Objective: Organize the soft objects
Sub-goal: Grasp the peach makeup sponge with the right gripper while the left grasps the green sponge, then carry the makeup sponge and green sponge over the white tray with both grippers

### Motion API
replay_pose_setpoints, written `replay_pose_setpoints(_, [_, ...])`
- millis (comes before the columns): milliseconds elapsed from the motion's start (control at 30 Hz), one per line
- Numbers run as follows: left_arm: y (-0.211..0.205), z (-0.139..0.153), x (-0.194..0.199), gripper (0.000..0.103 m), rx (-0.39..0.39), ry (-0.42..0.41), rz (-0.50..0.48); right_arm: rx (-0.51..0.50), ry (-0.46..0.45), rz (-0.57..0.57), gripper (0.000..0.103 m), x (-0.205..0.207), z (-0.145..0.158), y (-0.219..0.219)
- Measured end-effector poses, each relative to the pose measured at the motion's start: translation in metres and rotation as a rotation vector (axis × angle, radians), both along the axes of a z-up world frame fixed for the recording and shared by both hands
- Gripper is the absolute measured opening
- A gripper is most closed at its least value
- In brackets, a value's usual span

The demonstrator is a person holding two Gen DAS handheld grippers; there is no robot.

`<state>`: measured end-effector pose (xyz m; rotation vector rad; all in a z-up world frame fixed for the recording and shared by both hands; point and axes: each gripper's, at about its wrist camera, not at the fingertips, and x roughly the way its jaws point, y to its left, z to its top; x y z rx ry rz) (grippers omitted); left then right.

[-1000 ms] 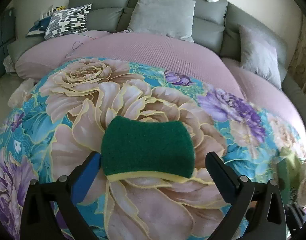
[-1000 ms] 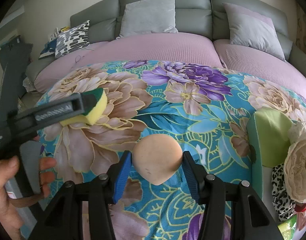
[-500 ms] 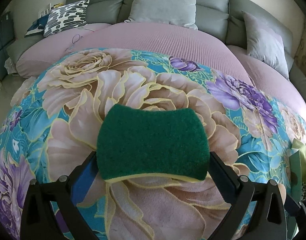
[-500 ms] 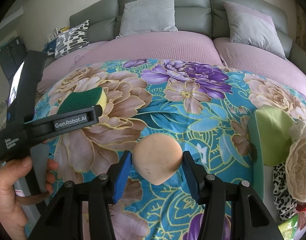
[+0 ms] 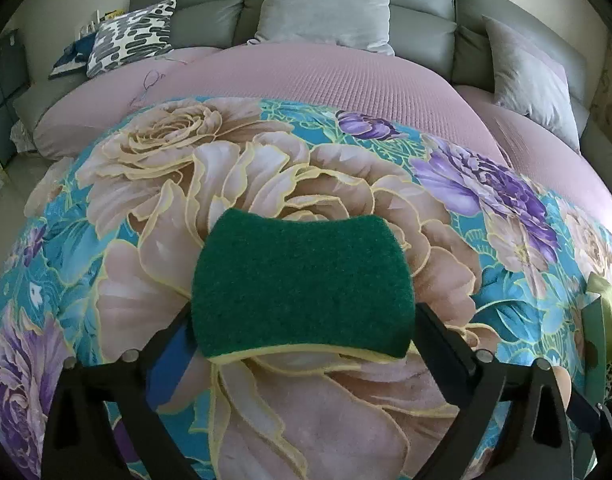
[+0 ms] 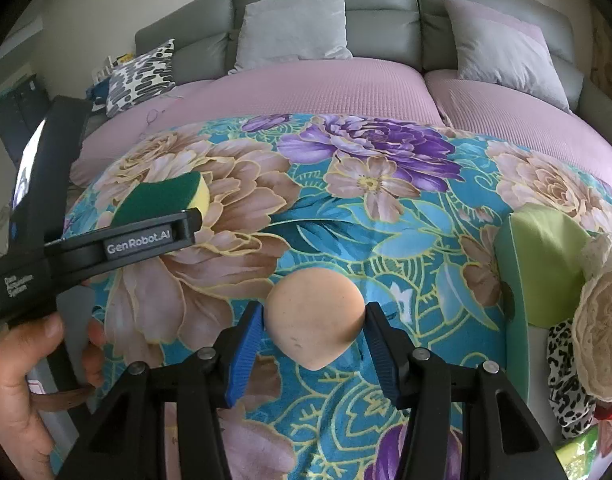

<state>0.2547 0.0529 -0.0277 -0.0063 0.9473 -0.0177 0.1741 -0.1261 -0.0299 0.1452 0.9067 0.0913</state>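
Floral quilt [image 5: 106, 280]. Left gripper [image 5: 302, 320] closing around green-topped yellow scouring sponge [image 5: 302, 284]; right gripper [image 6: 314, 328] clamps peach teardrop makeup sponge [image 6: 316, 320]. Risk: shallow bite, sponge slips.

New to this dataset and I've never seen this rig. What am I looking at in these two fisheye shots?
There is no robot. A person holds a gripper in each hand, and each gripper has a fisheye camera looking along its two fingers. The left wrist view shows the left gripper closing around a green scouring sponge that lies on the floral cloth, not yet squeezed. The right wrist view shows the right gripper gripping a peach teardrop sponge. At that view's left edge is the person's hand, holding the left gripper.
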Motion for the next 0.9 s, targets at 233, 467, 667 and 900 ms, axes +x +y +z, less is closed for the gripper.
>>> replay_pose_setpoints(233, [0.005,0.003,-0.001,0.094,-0.044,0.002,0.007,0.005,0.001,-0.004,0.055,0.0,0.0,-0.001])
replay_pose_setpoints(467, [0.005,0.015,-0.006,0.094,-0.065,-0.018,0.005,0.008,-0.003,-0.01,0.055,-0.001,0.002,-0.002])
replay_pose_setpoints(667, [0.006,0.043,-0.018,0.094,-0.102,-0.081,-0.002,0.02,-0.045,-0.031,0.055,-0.006,0.015,-0.009])
replay_pose_setpoints(900, [-0.007,0.074,-0.039,0.094,-0.117,-0.16,-0.038,0.032,-0.106,-0.068,0.055,-0.017,0.037,-0.023])
